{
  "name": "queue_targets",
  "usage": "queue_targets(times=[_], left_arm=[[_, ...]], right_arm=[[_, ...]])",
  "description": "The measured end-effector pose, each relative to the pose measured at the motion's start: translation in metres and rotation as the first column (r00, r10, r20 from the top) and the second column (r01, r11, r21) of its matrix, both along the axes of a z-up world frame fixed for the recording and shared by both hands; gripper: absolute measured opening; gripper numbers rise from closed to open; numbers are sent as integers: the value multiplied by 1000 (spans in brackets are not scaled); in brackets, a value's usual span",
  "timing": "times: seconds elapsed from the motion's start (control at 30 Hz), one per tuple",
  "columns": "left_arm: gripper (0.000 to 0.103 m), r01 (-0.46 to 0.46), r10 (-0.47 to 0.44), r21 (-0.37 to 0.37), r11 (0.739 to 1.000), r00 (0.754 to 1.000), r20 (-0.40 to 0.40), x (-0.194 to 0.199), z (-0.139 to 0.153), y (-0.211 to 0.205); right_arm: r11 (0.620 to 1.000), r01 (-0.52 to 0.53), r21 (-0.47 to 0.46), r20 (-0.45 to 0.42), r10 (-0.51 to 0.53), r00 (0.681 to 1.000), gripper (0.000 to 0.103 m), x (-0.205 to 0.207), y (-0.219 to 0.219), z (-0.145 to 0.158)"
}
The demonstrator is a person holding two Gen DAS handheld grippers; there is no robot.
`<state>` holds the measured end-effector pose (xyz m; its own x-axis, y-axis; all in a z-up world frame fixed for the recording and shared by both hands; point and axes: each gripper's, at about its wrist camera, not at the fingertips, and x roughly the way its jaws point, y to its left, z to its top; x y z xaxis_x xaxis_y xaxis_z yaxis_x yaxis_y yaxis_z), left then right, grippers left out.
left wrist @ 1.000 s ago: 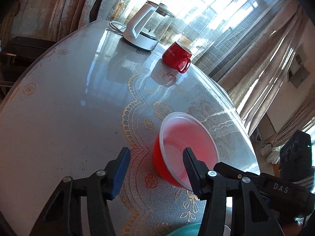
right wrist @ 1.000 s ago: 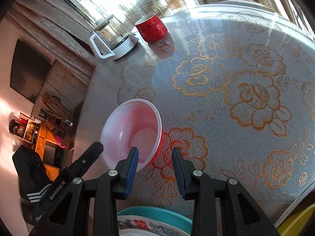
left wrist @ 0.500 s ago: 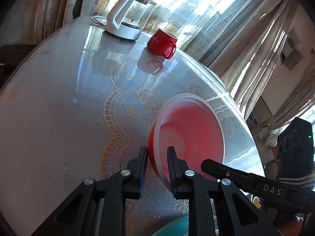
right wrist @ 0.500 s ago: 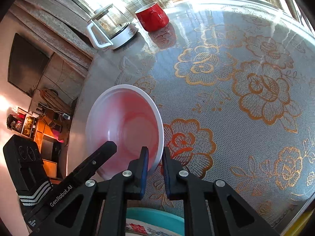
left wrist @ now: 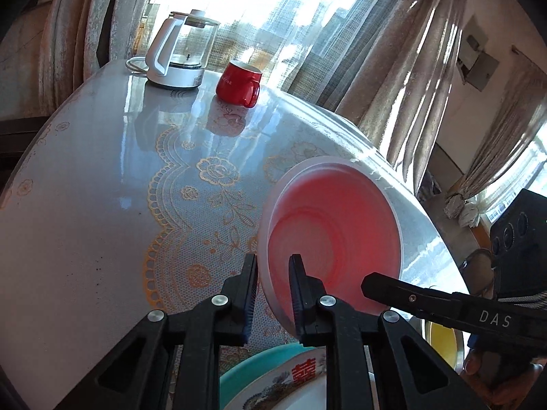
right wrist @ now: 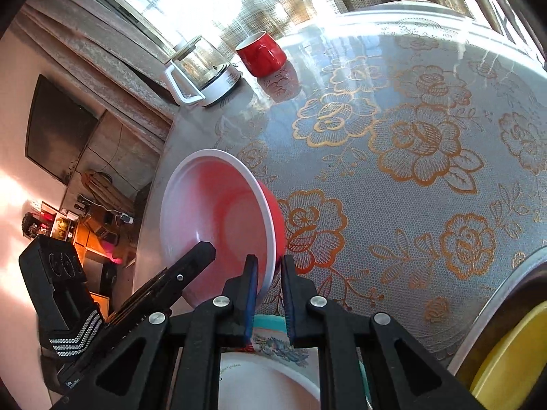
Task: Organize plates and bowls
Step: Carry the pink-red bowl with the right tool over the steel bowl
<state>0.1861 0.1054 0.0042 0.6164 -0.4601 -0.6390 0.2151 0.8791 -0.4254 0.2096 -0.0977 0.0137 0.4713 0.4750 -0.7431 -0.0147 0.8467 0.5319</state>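
Red plastic bowl, white at the rim, hangs tipped on its side above the lace-covered bench in the left wrist view, its opening turned toward the camera. The left gripper has its jaws closed on the near rim, one pad outside the wall and one inside. A black finger of the right gripper reaches in at the lower right of the bowl. Directly below sits a teal-edged patterned plate, with a yellow dish just beside it. A glass kettle and red mug stand well apart at the far side.

From the right wrist view, the right gripper pinches the opposite stretch of the bowl rim, jaws shut on it with the thin wall between the pads. The left gripper shows as a dark finger at the bowl's lower left. The plate lies under the jaws; the yellow dish fills the lower right corner.

With both grips on a thin, springy rim, the carry likely calls for both hands travelling together at matched height, since pulling apart could flex the wall and slip a pad. Levelling the bowl before lowering it onto the plate should let it settle centred. Releasing only once it rests would probably keep it from rocking off.
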Motion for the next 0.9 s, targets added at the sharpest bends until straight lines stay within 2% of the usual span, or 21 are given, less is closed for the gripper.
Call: queue_targets(times=[0.1, 0.23, 0.37, 0.6, 0.9], left_arm=[[19, 35, -35, -4, 999, 999, 36, -10, 8, -12], [19, 51, -49, -42, 998, 998, 42, -31, 13, -29], [19, 42, -41, -17, 999, 997, 68, -53, 22, -47], [19, 3, -9, 75, 997, 996, 84, -88, 28, -77], [19, 35, -40, 94, 995, 997, 60, -118, 24, -115]], right_arm=[[999, 30, 28, 28, -30, 999, 14, -12, -13, 6], [998, 57, 3, 80, -57, 995, 14, -35, -29, 19], [998, 67, 6, 118, -68, 991, 14, -57, -45, 28], [997, 71, 27, 153, -74, 985, 14, -86, -67, 35], [993, 105, 48, 169, -112, 979, 14, -121, -101, 31]])
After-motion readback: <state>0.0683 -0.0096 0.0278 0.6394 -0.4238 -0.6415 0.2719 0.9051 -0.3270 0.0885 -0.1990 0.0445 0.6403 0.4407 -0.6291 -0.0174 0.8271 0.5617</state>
